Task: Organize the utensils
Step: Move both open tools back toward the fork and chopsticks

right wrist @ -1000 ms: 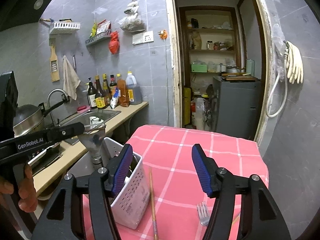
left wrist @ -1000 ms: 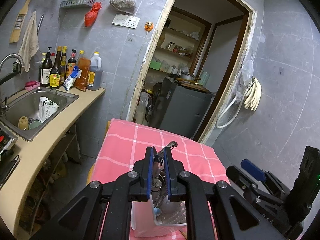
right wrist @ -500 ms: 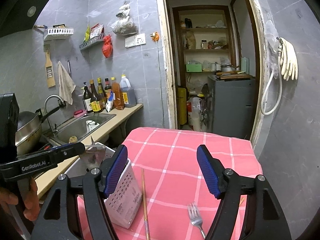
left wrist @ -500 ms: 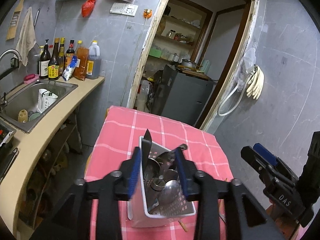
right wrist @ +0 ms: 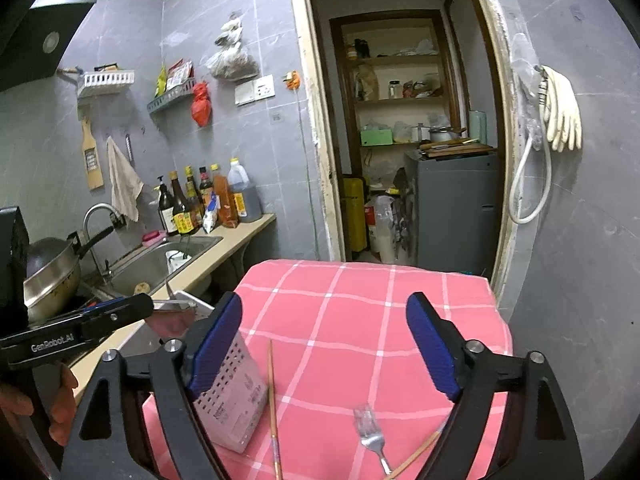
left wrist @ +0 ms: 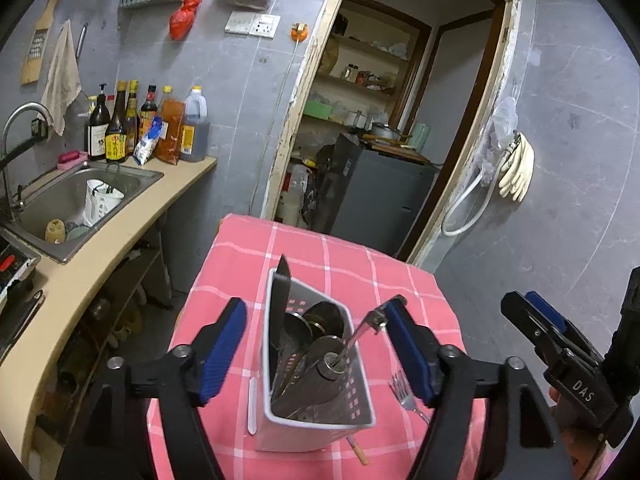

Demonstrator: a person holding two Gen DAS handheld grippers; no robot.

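Observation:
A white perforated utensil holder (left wrist: 316,396) stands on the pink checked tablecloth (left wrist: 328,260). It holds a knife (left wrist: 280,300), spoons and a metal ladle (left wrist: 352,340). My left gripper (left wrist: 314,344) is open and empty, just above the holder with a finger on each side. My right gripper (right wrist: 320,340) is open and empty above the cloth. The holder (right wrist: 232,396) sits beside its left finger. A fork (right wrist: 372,436) and a chopstick (right wrist: 273,408) lie on the cloth below it; the fork also shows in the left wrist view (left wrist: 406,394).
A counter with a sink (left wrist: 76,200) and several bottles (left wrist: 148,124) runs along the left. A wok (right wrist: 48,276) sits near the sink. A doorway (right wrist: 412,140) with a grey cabinet (right wrist: 452,216) lies beyond the table. Another chopstick (right wrist: 416,454) lies by the fork.
My left gripper opened and let go of the ladle, which now rests in the holder. It also pulled back and up. My right gripper shifted slightly forward over the cloth.

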